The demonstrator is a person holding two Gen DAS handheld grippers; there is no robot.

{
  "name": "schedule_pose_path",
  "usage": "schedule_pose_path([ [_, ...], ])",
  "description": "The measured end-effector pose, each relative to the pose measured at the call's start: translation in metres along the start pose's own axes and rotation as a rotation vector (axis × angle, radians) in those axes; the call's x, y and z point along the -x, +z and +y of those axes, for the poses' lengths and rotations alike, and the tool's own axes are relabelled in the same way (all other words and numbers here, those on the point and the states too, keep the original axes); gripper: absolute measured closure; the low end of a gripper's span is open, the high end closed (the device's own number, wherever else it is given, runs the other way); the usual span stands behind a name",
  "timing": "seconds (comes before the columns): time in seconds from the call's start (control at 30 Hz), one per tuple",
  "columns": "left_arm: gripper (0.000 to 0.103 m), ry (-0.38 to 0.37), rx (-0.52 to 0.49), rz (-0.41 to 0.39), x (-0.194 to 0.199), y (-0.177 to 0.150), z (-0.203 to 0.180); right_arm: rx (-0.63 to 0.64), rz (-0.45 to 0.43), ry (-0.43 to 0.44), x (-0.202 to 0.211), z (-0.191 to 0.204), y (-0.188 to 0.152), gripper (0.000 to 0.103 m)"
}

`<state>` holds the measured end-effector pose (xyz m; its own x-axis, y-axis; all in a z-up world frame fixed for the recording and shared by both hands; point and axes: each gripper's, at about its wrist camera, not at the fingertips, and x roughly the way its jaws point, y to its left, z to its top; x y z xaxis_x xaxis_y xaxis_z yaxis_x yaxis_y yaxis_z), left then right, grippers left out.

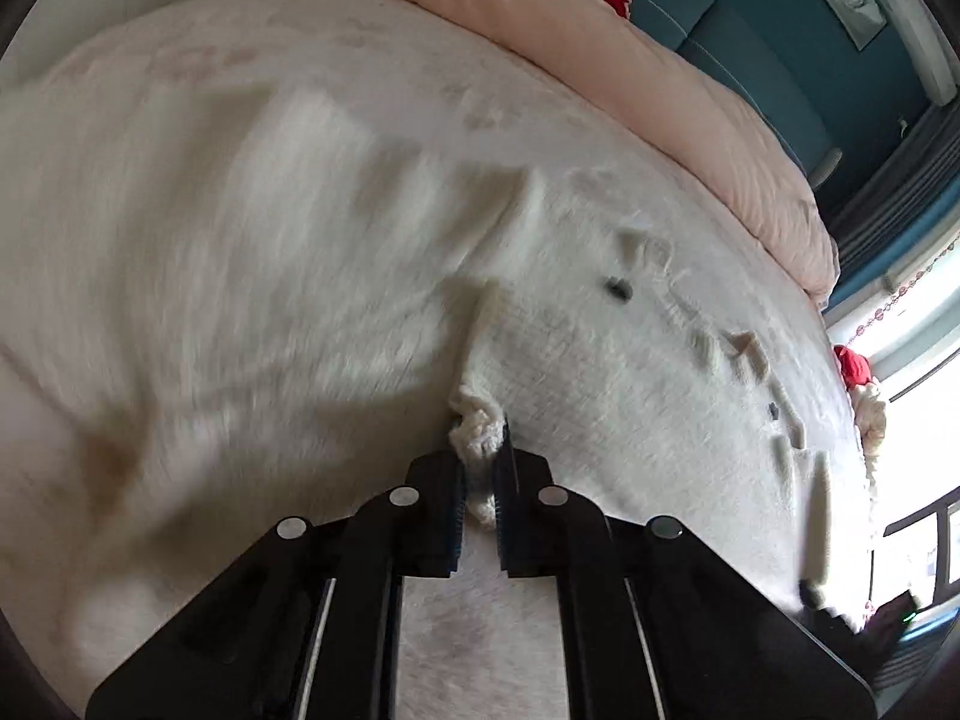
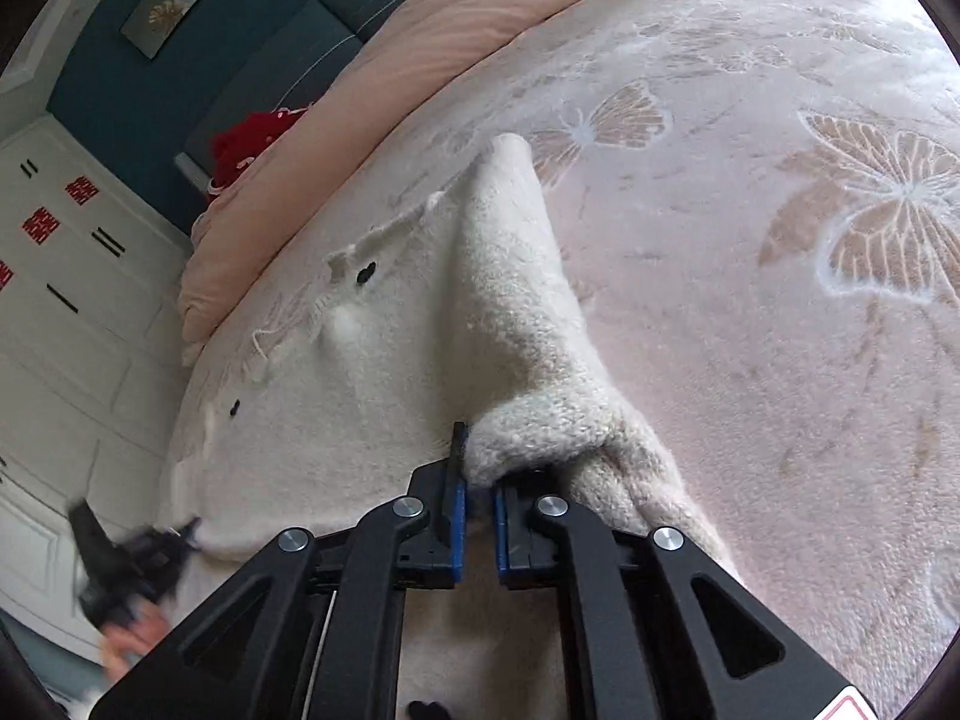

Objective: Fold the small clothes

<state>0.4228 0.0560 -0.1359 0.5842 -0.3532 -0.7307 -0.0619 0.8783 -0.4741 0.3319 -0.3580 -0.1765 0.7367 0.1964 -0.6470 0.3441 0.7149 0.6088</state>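
A small cream knitted cardigan point(image 2: 372, 372) with dark buttons point(image 2: 365, 273) lies on the pink butterfly blanket point(image 2: 780, 300). My right gripper point(image 2: 478, 483) is shut on a bunched edge of the cardigan and lifts a fold of it into a ridge. My left gripper point(image 1: 480, 480) is shut on another knitted edge of the cardigan point(image 1: 600, 390); the view is motion-blurred. The left gripper also shows blurred at the lower left of the right wrist view point(image 2: 129, 564).
A peach duvet point(image 2: 372, 96) is heaped along the far side of the bed against a teal headboard point(image 2: 282, 60). A red cushion point(image 2: 252, 138) lies by it. White cupboards point(image 2: 54, 312) stand beyond the bed edge. A window point(image 1: 924, 324) is at the right.
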Motion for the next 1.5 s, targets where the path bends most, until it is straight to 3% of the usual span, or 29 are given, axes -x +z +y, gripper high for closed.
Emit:
schedule_pose_path([
  [0.07,0.094,-0.044,0.042,-0.053,-0.001,-0.008,0.009,0.019,-0.038,0.003,0.009,0.001,0.001,0.097],
  [0.13,0.093,-0.07,0.055,-0.071,-0.002,-0.012,0.013,0.016,-0.007,-0.018,0.006,-0.004,0.0,0.096],
  [0.2,0.093,-0.093,0.055,-0.092,0.0,-0.019,0.017,-0.028,0.022,0.019,0.011,-0.013,-0.003,0.096],
  [0.27,0.093,-0.114,0.061,-0.109,-0.001,-0.022,0.018,-0.044,0.011,-0.007,0.03,-0.012,-0.002,0.087],
  [0.4,0.093,-0.136,0.064,-0.131,0.001,-0.022,0.022,0.045,-0.183,-0.048,0.075,0.014,-0.002,0.083],
  [0.53,0.093,-0.134,0.057,-0.14,0.001,-0.023,0.022,0.216,-0.087,-0.03,0.038,0.058,0.022,0.087],
  [0.6,0.092,-0.14,0.06,-0.141,0.0,-0.023,0.023,0.263,-0.026,-0.137,-0.004,0.057,0.03,0.093],
  [0.67,0.092,-0.136,0.057,-0.143,0.0,-0.024,0.023,0.22,0.018,-0.239,-0.029,0.031,0.034,0.103],
  [0.7,0.092,-0.13,0.051,-0.145,-0.001,-0.025,0.022,0.158,0.002,-0.189,-0.029,0.019,0.036,0.103],
  [0.77,0.092,-0.126,0.045,-0.152,0.002,-0.026,0.024,0.094,-0.053,-0.172,-0.012,0.021,0.039,0.103],
  [0.87,0.092,-0.128,0.042,-0.158,0.001,-0.027,0.026,0.186,-0.104,-0.139,0.003,0.049,0.032,0.101],
  [0.93,0.092,-0.13,0.043,-0.158,0.001,-0.026,0.026,0.262,-0.067,-0.225,-0.016,0.053,0.028,0.103],
  [0.97,0.092,-0.128,0.042,-0.157,0.001,-0.027,0.026,0.239,-0.011,-0.266,-0.036,0.038,0.029,0.103],
  [1.03,0.092,-0.124,0.04,-0.157,0.0,-0.027,0.025,0.127,-0.041,-0.209,-0.03,0.019,0.03,0.103],
  [1.13,0.092,-0.143,0.069,-0.142,0.003,-0.023,0.028,0.095,-0.071,-0.273,-0.018,0.035,0.023,0.099],
  [1.2,0.087,-0.173,0.139,-0.118,0.017,-0.019,0.036,0.196,-0.121,-0.312,-0.019,0.045,-0.009,0.094],
  [1.23,0.074,-0.168,0.179,-0.12,0.028,-0.019,0.045,0.238,-0.141,-0.33,-0.017,0.045,-0.02,0.093],
  [1.27,0.056,-0.164,0.21,-0.135,0.04,-0.018,0.053,0.254,-0.161,-0.345,-0.016,0.048,-0.02,0.093],
  [1.3,0.047,-0.162,0.245,-0.176,0.058,-0.017,0.066,0.253,-0.157,-0.352,-0.018,0.046,-0.019,0.093],
  [1.33,0.031,-0.148,0.27,-0.225,0.075,-0.015,0.079,0.249,-0.145,-0.355,-0.022,0.045,-0.018,0.093],
  [1.37,0.015,-0.088,0.299,-0.298,0.099,-0.008,0.099,0.248,-0.146,-0.352,-0.024,0.043,-0.016,0.093],
  [1.43,0.011,0.044,0.351,-0.398,0.127,0.006,0.135,0.255,-0.152,-0.358,-0.022,0.041,-0.02,0.093],
  [1.5,0.011,0.185,0.423,-0.44,0.146,0.034,0.189,0.271,-0.157,-0.376,-0.02,0.045,-0.027,0.093],
])
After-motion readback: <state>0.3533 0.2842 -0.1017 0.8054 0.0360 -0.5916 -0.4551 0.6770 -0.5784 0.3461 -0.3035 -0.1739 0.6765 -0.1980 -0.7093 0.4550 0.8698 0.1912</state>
